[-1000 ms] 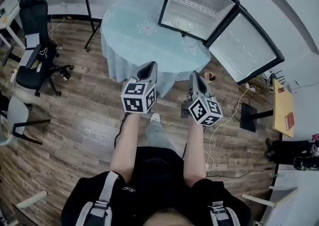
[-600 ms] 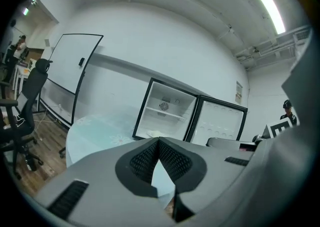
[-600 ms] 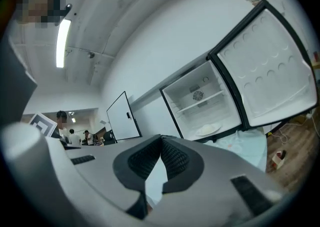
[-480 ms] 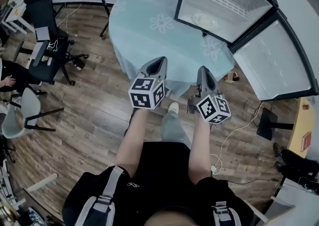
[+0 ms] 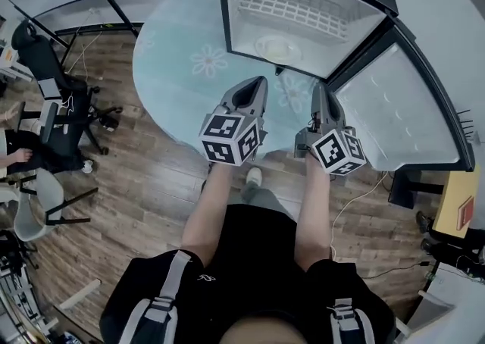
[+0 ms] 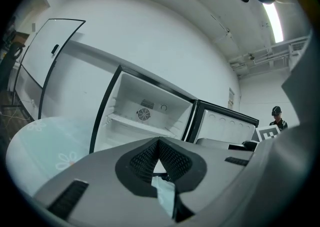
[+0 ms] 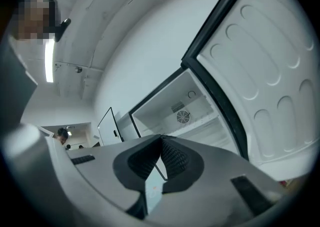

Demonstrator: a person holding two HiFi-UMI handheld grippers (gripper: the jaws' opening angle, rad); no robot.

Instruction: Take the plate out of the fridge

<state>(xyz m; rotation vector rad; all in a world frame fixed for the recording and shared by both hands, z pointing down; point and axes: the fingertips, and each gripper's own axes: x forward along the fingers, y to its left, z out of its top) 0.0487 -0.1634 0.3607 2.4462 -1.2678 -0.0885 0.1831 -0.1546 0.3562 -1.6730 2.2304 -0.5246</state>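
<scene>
The room was evenly bright under ceiling tube lights point(image 6: 274, 18), and shadows fell soft on the wood floor point(image 5: 144, 176). The fridge point(image 5: 246, 17) interior glared white. The 2 gripper views bowed hard, ringed by black corners.

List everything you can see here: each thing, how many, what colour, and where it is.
small black fridge with a white inside: one, door swung open, standing on the table
round white plate: one, inside the fridge, below the wire shelf
round table under a pale blue flowered cloth: one, ahead of the person
black office chair: one, far left
wood-plank floor: brown, around the table
left gripper: one, grey, shut, empty, over the table's near edge
right gripper: one, grey, shut, empty, beside the left one
</scene>
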